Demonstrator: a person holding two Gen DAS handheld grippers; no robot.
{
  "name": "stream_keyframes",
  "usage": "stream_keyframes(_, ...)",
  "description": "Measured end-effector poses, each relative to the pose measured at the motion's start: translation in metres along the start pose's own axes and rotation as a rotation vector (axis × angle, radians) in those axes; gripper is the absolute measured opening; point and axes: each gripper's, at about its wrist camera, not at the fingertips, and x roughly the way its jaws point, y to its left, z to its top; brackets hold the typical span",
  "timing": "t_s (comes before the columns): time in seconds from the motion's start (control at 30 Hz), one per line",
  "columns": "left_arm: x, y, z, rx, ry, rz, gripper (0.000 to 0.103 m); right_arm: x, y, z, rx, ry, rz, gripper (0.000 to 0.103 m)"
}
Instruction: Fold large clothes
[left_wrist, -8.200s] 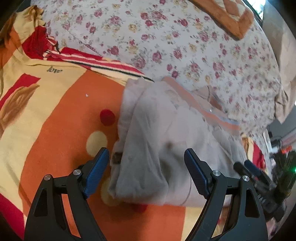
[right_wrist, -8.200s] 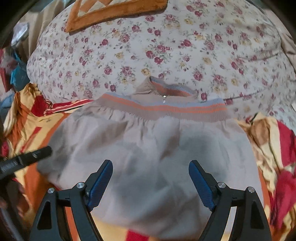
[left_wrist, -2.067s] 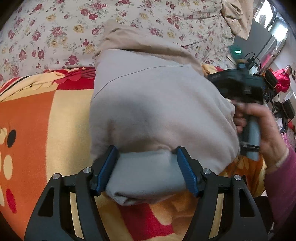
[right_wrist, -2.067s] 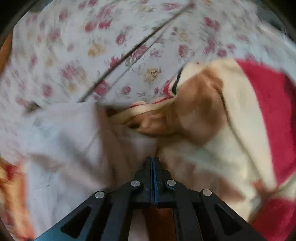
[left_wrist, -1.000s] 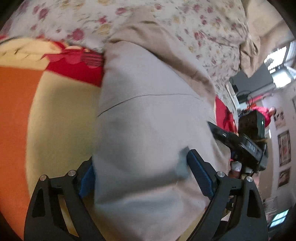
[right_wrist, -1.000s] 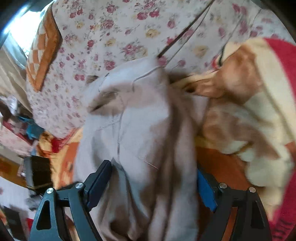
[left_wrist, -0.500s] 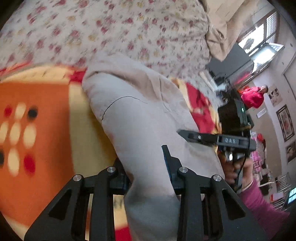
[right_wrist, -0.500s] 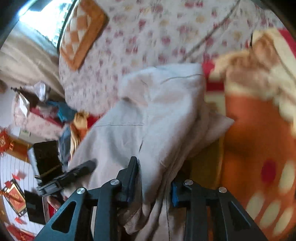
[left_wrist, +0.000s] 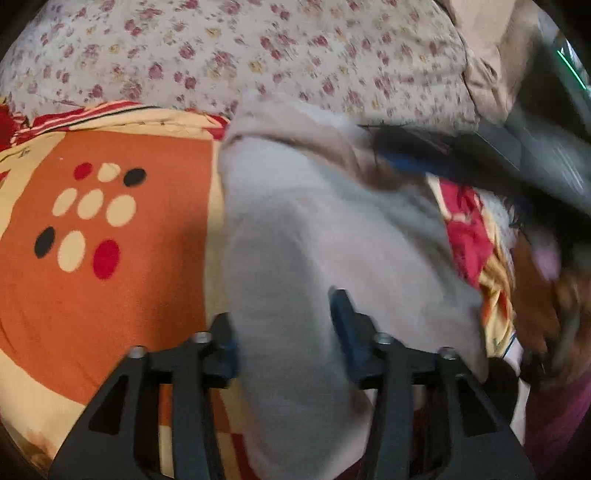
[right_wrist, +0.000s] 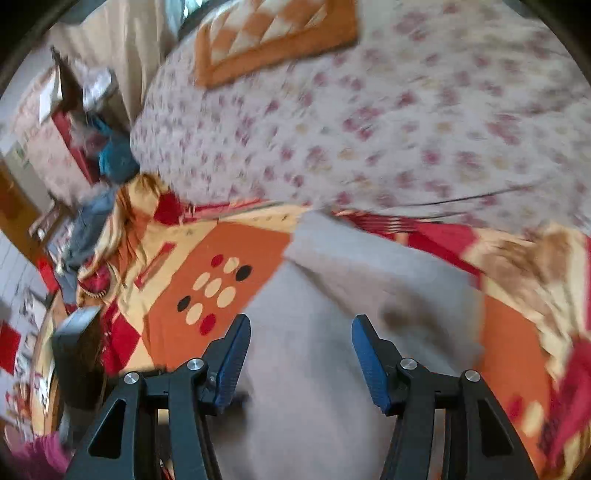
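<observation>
A folded grey-beige garment (left_wrist: 314, 236) lies on an orange, cream and red blanket (left_wrist: 110, 295). My left gripper (left_wrist: 284, 325) is partly closed, its blue pads pressing the near end of the garment bundle between them. In the right wrist view the same garment (right_wrist: 351, 288) lies under my right gripper (right_wrist: 299, 343), whose jaws stand open above the cloth without pinching it. The right gripper also shows in the left wrist view (left_wrist: 461, 162), blurred, at the garment's far right edge.
A floral quilt (left_wrist: 258, 55) is piled behind the garment, with an orange checked cushion (right_wrist: 273, 33) on it. Room clutter and a dark box (right_wrist: 77, 332) lie off the blanket's left edge. The person's hand and magenta sleeve (left_wrist: 554, 406) are at the right.
The right gripper opened and let go of the garment. The garment now lies lower on the blanket, and the left gripper's jaws have widened slightly around its end.
</observation>
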Motion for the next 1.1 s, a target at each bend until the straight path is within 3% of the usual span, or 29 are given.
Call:
stream_keyframes(0.13, 0.02, 0.006, -0.018, 0.001, 0.055, -0.018, 0.055, 0.072, -0.018, 0.028, 0.052, 0.066, -0.038, 0.054)
stream_keyframes(0.23, 0.027, 0.009, -0.024, 0.005, 0.083, -0.045, 0.056, 0.092, -0.057, 0.031, 0.145, -0.034, -0.193, 0.049)
stream_keyframes(0.27, 0.028, 0.009, -0.025, 0.015, 0.079, -0.043, 0.056, 0.097, -0.073, 0.028, 0.201, -0.049, -0.208, 0.049)
stream_keyframes(0.33, 0.03, 0.008, -0.025, 0.032, 0.078, -0.042, 0.056, 0.104, -0.1, 0.021, 0.313, -0.031, -0.158, 0.05)
stream_keyframes(0.47, 0.025, 0.009, -0.02, 0.026, 0.101, -0.06, 0.055, 0.063, -0.102, 0.019, 0.278, -0.067, -0.162, 0.05)
stream_keyframes(0.57, 0.008, 0.01, -0.018, 0.026, 0.056, -0.046, 0.055, 0.021, -0.098, 0.007, 0.258, -0.064, -0.171, 0.057)
stream_keyframes(0.63, -0.002, 0.008, -0.016, 0.042, 0.018, -0.02, 0.055, -0.009, -0.094, -0.013, 0.233, -0.067, -0.218, 0.065)
stream_keyframes(0.77, -0.014, 0.006, -0.013, 0.029, -0.028, 0.001, 0.055, -0.035, -0.09, -0.054, 0.238, -0.034, -0.25, 0.067)
stream_keyframes(0.93, -0.045, 0.001, -0.023, 0.066, -0.154, 0.049, 0.058, -0.043, -0.089, -0.107, 0.298, -0.023, -0.162, 0.067)
stream_keyframes(1.0, -0.042, -0.003, -0.021, 0.061, -0.176, 0.071, 0.059, -0.034, -0.082, -0.113, 0.269, -0.029, -0.13, 0.057)
stream_keyframes(1.07, -0.032, -0.004, -0.02, 0.071, -0.165, 0.076, 0.059, -0.028, -0.073, -0.112, 0.208, -0.037, -0.159, 0.029)
stream_keyframes(1.1, -0.028, -0.004, -0.022, 0.08, -0.153, 0.079, 0.059, -0.031, -0.066, -0.112, 0.161, -0.043, -0.2, 0.024)
